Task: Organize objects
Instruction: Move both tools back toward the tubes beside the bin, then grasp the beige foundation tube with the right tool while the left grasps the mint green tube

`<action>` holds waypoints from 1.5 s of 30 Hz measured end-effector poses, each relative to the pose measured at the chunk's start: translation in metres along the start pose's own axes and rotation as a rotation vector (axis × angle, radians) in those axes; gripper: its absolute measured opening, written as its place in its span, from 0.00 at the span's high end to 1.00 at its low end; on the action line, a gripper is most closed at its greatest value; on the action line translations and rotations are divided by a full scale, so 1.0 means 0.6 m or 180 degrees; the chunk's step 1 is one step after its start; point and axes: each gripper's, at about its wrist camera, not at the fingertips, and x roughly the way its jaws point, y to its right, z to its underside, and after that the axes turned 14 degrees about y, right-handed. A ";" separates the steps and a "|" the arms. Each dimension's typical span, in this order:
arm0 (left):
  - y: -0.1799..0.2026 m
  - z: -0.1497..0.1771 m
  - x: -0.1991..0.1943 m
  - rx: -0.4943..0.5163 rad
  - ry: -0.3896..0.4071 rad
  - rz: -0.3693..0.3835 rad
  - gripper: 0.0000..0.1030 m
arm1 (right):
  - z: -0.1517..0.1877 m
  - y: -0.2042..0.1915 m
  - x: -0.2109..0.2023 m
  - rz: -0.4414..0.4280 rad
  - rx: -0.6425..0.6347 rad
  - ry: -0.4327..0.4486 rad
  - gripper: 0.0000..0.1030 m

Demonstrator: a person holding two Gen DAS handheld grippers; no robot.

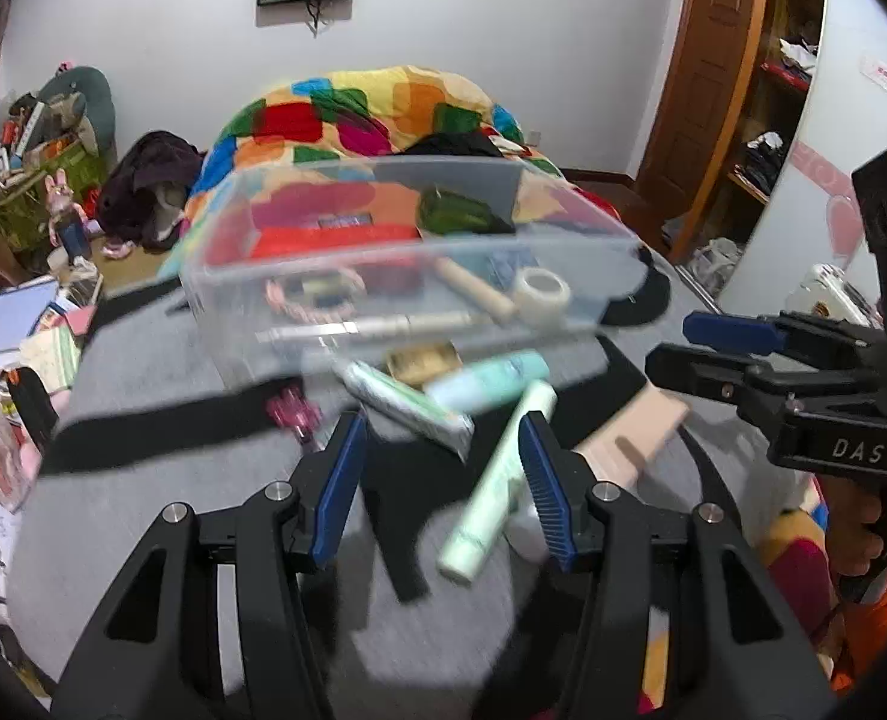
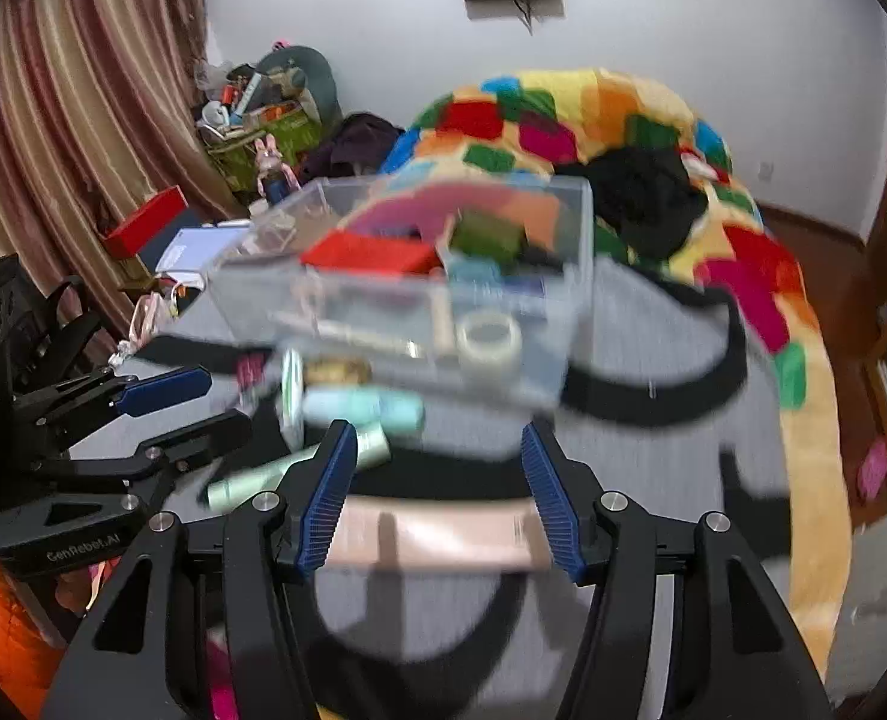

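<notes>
The clear plastic bin, centre frame on the grey cloth, looks light, stiff and slippery, best taken by its rim; the loose tubes below it look light and squashy, best pinched mid-body. Both the left gripper and right gripper hang spread, holding nothing. Only the right wrist view shows the flat pink box lying crosswise between its fingers, at lower centre.

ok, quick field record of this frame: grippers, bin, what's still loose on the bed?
left gripper: open, holding nothing, above the tubes
right gripper: open, holding nothing, above the beige flat box
clear plastic bin: on the grey bedspread, holds a tape roll and other items
loose: mint green tube, light blue tube, beige flat box
image: motion-blurred
</notes>
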 end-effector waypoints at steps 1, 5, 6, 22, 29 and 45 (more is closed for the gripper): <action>0.002 0.006 -0.002 -0.0022 -0.0016 0.0021 0.49 | 0.012 0.004 -0.002 0.0015 0.0036 -0.0037 0.48; 0.020 0.014 -0.008 -0.0056 -0.0031 0.0182 0.49 | 0.057 0.020 -0.006 -0.0021 0.0233 -0.0250 0.48; 0.025 0.014 -0.007 -0.0060 -0.0041 0.0242 0.49 | 0.065 0.023 -0.008 -0.0033 0.0278 -0.0266 0.48; 0.082 0.055 0.016 -0.0060 -0.0451 0.0883 0.65 | 0.056 0.030 0.045 0.0116 0.0229 -0.0310 0.68; 0.081 0.051 -0.020 0.0092 -0.0295 0.0730 0.65 | 0.046 0.029 0.036 -0.0010 0.0400 -0.0357 0.64; -0.005 0.028 0.015 -0.0125 -0.0333 0.0297 0.67 | 0.075 -0.070 0.034 0.0025 -0.0079 -0.0338 0.44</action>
